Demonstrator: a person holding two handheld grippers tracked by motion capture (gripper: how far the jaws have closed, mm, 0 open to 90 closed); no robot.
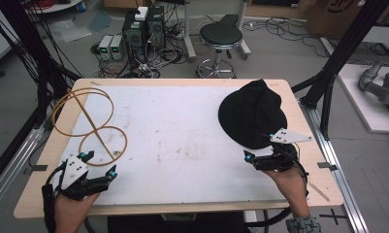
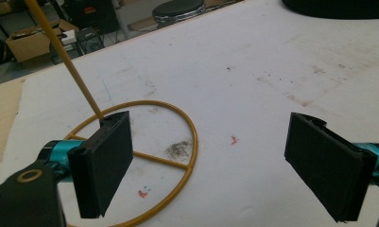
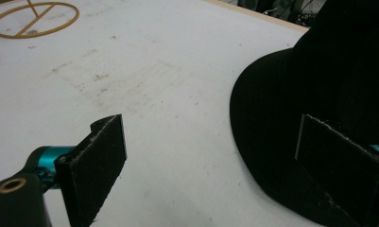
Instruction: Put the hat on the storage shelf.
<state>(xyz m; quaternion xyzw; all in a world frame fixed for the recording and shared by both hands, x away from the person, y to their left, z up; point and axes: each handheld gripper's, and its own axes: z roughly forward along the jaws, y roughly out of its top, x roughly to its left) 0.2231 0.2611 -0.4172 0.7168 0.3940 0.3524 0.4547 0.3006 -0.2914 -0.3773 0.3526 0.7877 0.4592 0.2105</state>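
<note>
Sitting on the right side of the white-topped wooden table (image 1: 182,145), the black fabric brimmed hat (image 1: 252,114) lies just beside your right gripper (image 1: 260,158), jaws wide, one maybe over the brim. Your left gripper (image 1: 99,162) gapes empty near the yellow wire ring stand (image 1: 92,128).

My left hand (image 1: 68,206) comes in at about 7 o'clock, forearm rising from the bottom edge, and holds the left tongs (image 1: 99,162) low over the tabletop (image 1: 182,145), aimed toward 1 o'clock. Their jaws stand wide apart with nothing between them. My right hand (image 1: 291,187) enters at about 5 o'clock and holds the right tongs (image 1: 260,148) aimed toward 10 o'clock, jaws spread wide, pads pressing on nothing.
</note>
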